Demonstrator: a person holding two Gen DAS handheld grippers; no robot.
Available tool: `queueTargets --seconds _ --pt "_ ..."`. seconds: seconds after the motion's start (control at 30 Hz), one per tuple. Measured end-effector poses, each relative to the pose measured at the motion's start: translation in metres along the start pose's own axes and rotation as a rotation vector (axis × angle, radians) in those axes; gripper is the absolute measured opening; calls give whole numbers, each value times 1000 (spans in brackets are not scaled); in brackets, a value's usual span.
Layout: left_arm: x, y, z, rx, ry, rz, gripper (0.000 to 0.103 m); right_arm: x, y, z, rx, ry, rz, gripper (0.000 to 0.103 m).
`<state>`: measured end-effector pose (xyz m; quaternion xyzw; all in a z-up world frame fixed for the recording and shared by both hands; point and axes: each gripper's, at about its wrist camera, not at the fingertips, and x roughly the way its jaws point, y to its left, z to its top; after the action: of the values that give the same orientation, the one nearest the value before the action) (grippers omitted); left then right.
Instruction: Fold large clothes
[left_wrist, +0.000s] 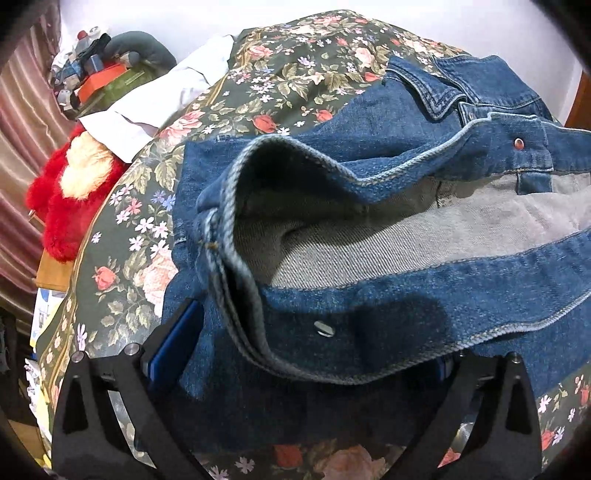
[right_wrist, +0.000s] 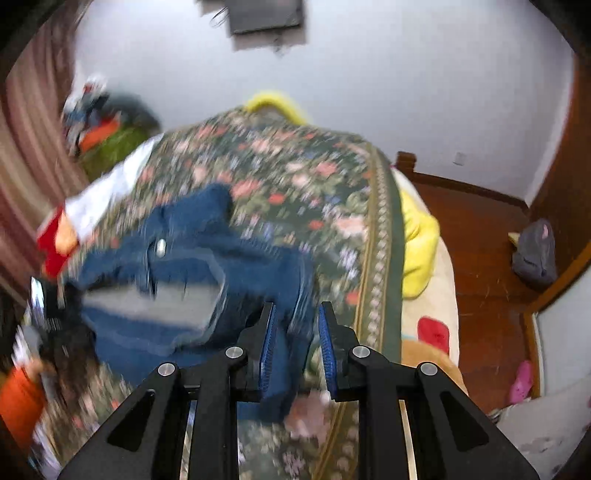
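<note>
Denim jacket (left_wrist: 369, 229) lies rumpled near the bedspread's (left_wrist: 295, 66) left edge, barely folded. Left gripper (left_wrist: 295, 350) stands released around its hem; right gripper (right_wrist: 295, 350) clenches a dangling fold.

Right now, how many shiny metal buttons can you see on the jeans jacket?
2 in the left wrist view: one snap button near the collar, one snap on the near front band. Folds may hide more.

Bed (right_wrist: 384, 206) under a floral cover (left_wrist: 303, 74). White wall (right_wrist: 406, 74) behind, with a dark fixture (right_wrist: 266, 14) mounted high. Striped curtain (left_wrist: 22, 122) off the bed's left edge. Wooden floor (right_wrist: 480, 236) off its right edge. Cluttered pile (left_wrist: 99, 74) beyond the far left corner.
</note>
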<state>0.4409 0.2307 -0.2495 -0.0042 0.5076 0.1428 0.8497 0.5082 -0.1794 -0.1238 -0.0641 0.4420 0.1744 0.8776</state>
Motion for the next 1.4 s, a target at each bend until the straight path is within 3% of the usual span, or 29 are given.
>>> queueTargets --seconds 0.2,0.4,0.47,0.6,0.7,0.83,0.97,1.03,1.13,1.23,1.4 --pt "-7 -3 8 50 -6 27 102 52 52 -31 -125 136 67 18" --pt "1 -5 44 110 -41 82 102 101 78 -4 -144 128 37 18" --pt "8 1 59 82 -46 82 102 119 76 13 -99 135 29 18" --pt "29 17 83 -3 0 1 102 140 68 41 -42 91 -20 18" --pt "31 24 90 -45 -22 -27 102 150 58 54 -1 65 -35 18" --pt "31 43 91 -135 -31 -34 102 153 53 50 16 65 -14 18" --pt "29 72 92 -253 2 -82 101 138 57 45 -51 56 -126 18" --pt "17 73 89 -234 -9 -62 92 126 53 42 -67 53 -144 18" --pt "-13 63 82 -146 -47 -13 91 104 48 35 -31 66 -77 18" --pt "-40 46 71 -80 -75 -72 91 84 58 28 -4 70 41 18" --pt "-68 -2 58 35 -94 -198 91 74 113 17 -86 74 137 18"
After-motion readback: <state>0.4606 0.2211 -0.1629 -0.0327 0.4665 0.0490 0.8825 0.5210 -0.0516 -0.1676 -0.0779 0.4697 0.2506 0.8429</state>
